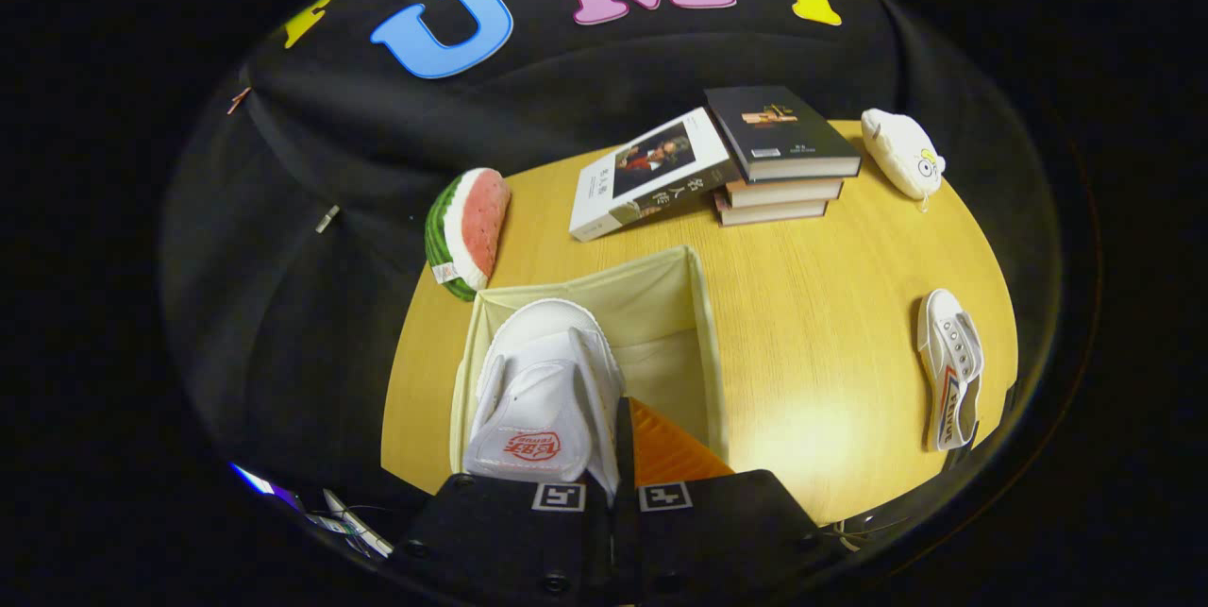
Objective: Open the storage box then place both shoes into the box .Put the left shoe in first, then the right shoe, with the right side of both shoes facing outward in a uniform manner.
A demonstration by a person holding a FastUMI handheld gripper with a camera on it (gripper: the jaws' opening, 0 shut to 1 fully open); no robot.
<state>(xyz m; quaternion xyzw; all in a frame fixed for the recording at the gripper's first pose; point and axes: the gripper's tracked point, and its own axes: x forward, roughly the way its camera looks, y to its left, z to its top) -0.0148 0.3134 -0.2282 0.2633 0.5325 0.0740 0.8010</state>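
My hand-held gripper (613, 470) pinches the first shoe (543, 395) over the open storage box (703, 333); the second shoe (950, 369) waits on the counter (830, 305).

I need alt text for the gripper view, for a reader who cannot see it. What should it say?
The gripper, jaws shut on a white shoe, holds it over an open cream storage box on a wooden table. A second white shoe lies beyond the box, with stacked books, a watermelon toy and a white plush toy farther off.
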